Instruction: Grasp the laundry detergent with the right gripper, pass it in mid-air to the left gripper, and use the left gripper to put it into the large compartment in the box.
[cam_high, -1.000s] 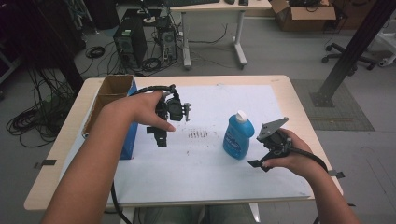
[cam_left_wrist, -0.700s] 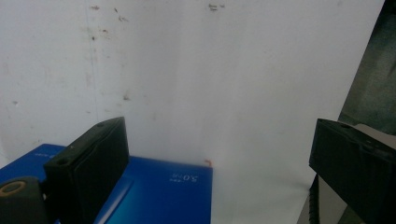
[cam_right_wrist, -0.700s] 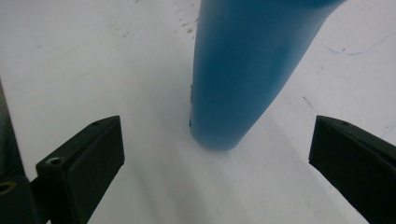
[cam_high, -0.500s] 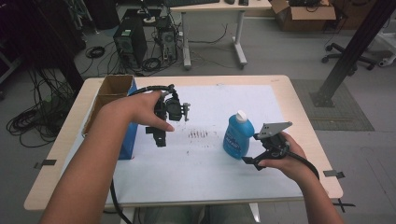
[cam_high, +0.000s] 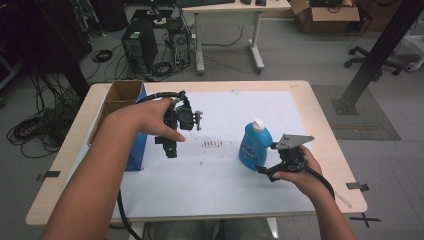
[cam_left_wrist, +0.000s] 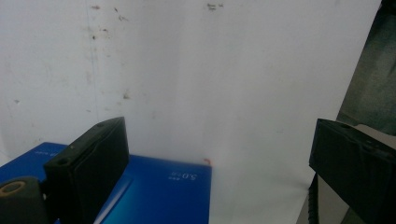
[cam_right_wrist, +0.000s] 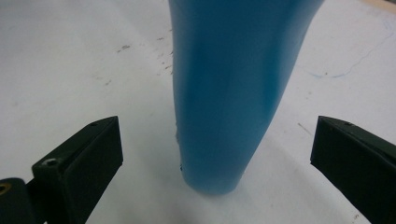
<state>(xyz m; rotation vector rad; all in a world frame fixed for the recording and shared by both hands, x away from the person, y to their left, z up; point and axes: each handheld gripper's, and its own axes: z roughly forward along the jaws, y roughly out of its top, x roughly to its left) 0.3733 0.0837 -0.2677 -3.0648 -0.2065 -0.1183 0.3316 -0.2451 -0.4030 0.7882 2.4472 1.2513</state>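
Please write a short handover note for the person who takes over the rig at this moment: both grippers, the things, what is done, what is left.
Right gripper: open, low at the table, jaws on either side of the blue bottle but not touching it.
Left gripper: open, held above the white sheet next to the blue cardboard box, holding nothing.
Bottle: upright on the sheet, white cap on.
Done: right gripper lined up with the bottle.
Left: probably move in, close on the bottle and lift it; the open-topped box is a likely destination.
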